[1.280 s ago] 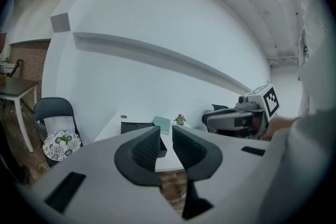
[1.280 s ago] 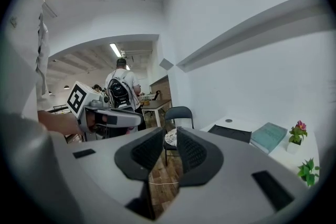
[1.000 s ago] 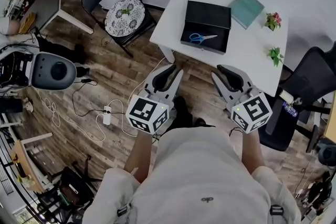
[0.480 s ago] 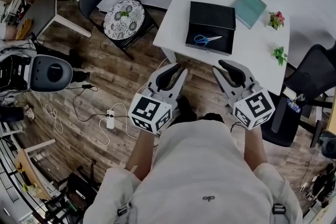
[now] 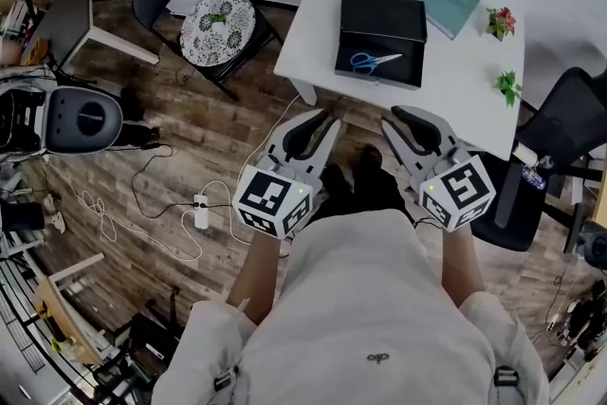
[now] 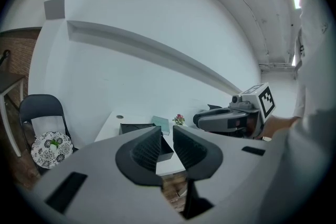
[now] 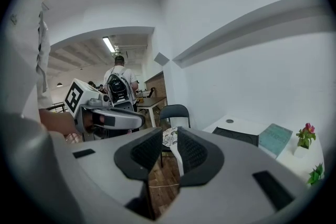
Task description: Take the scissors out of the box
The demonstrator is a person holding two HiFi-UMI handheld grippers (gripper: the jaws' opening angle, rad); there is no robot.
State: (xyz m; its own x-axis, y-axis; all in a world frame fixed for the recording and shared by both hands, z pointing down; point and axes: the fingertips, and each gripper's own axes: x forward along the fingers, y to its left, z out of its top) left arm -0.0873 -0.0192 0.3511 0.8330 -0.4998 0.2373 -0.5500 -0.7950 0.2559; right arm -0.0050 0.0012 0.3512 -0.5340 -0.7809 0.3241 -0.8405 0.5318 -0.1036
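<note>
Counted on one white table (image 5: 446, 81): one open black box (image 5: 381, 14) with one pair of blue-handled scissors (image 5: 373, 62) lying inside, one teal book (image 5: 450, 0), two small potted plants (image 5: 500, 21). Held short of the table's near edge: left gripper (image 5: 318, 120) and right gripper (image 5: 403, 119), jaws slightly apart, empty.

Your head view is evenly, softly lit. The white table (image 5: 465, 81) reads bright without glare, and shadows on the wooden floor (image 5: 218, 156) stay faint. Straight lines bow hard toward the edges. Both gripper views sit inside a black fisheye ring, with bright white wall (image 6: 157, 18) behind. The left gripper (image 6: 167, 136) looks slightly soft close to its lens. A ceiling strip light (image 7: 109, 44) glows in your right gripper view.
</note>
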